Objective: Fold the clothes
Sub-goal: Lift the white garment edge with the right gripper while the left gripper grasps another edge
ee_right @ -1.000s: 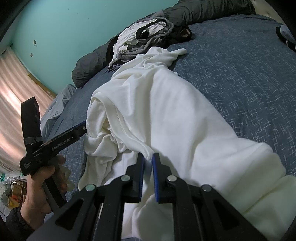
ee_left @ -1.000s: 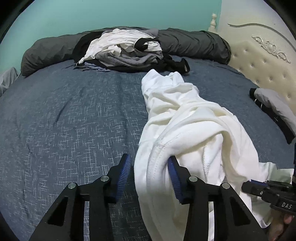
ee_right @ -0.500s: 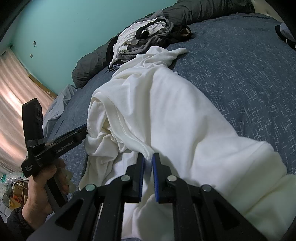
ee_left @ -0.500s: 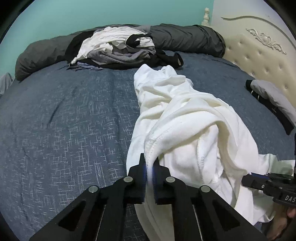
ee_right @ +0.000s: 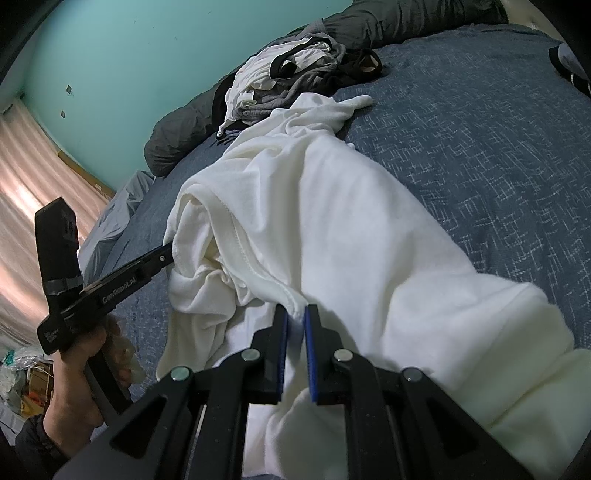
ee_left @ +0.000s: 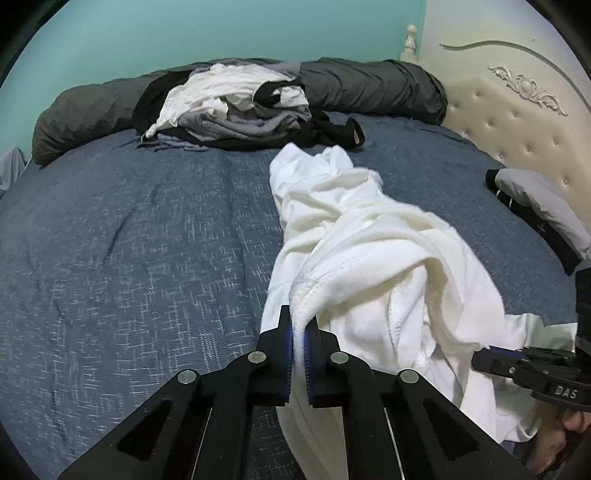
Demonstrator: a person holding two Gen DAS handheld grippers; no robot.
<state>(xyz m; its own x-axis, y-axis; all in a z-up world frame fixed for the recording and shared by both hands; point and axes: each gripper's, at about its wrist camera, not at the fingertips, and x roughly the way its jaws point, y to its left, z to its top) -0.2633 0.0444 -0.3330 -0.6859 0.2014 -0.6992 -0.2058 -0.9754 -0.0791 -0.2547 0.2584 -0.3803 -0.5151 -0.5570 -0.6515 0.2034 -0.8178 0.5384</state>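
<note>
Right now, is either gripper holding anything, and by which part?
Both hold the white shirt. The left gripper pinches a stitched hem edge; the right gripper pinches another stitched edge of it.

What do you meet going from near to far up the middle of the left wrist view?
left gripper shut on a hem of the white garment → the garment stretching away over the blue bedspread → pile of clothes → rolled grey duvet → teal wall.
</note>
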